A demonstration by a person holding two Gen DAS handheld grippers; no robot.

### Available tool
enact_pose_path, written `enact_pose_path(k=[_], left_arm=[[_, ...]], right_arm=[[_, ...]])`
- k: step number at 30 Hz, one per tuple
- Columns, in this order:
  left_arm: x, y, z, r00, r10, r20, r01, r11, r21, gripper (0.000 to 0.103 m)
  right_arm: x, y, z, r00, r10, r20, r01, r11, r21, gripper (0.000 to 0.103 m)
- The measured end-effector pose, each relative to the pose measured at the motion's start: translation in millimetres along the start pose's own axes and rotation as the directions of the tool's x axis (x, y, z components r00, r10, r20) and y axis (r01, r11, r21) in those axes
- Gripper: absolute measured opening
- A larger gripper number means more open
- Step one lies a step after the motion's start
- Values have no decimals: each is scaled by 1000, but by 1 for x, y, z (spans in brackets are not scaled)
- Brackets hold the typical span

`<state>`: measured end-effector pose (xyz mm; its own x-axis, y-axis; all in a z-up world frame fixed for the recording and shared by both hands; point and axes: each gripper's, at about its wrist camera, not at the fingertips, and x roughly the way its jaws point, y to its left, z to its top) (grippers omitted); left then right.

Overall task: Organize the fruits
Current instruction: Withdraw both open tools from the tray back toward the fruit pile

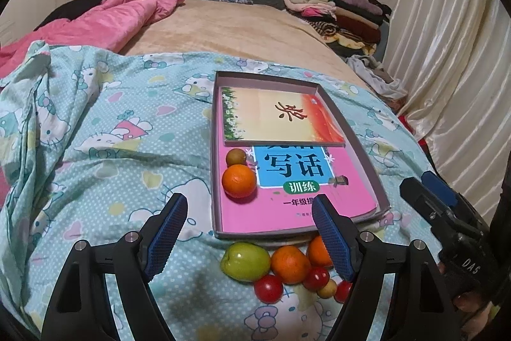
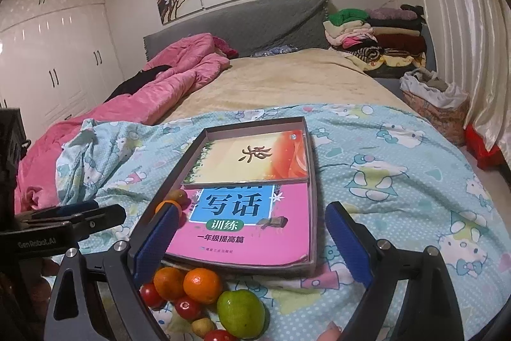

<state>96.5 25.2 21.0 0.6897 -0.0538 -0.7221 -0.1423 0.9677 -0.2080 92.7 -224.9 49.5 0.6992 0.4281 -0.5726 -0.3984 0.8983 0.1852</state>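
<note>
Both tongs, left (image 1: 249,232) and right (image 2: 252,245), hang spread and empty. The apple (image 1: 245,261) lies just below the left tongs. Straddle it squarely and squeeze gently, then carry it into the box (image 1: 370,168).

green apple (image 1: 245,261) | pink book (image 1: 297,197) | blue polka-dot cat-print sheet (image 1: 111,155)

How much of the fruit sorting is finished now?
Done: an orange and a small brownish fruit lie in the box. In hand: nothing; left gripper and right gripper are open. Left: the green apple, oranges and small red fruits outside.
</note>
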Motion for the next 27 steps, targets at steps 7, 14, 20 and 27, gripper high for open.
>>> enact_pose_path(k=[7, 14, 20, 27], left_arm=[[-7, 2, -1, 1000, -13, 4, 13, 1000, 5, 81], [-13, 6, -5, 1000, -12, 1, 12, 1000, 13, 81], [-14, 8, -12, 1000, -12, -19, 13, 1000, 17, 81], [-14, 0, -22, 998, -23, -54, 25, 998, 53, 81]], right_arm=[[-11, -13, -1, 1000, -6, 4, 5, 996, 86, 94], [-15, -6, -7, 1000, -6, -24, 8, 997, 79, 95], [-16, 1, -12, 999, -13, -48, 16, 998, 61, 95], [-16, 3, -16, 997, -13, -70, 17, 999, 50, 95]])
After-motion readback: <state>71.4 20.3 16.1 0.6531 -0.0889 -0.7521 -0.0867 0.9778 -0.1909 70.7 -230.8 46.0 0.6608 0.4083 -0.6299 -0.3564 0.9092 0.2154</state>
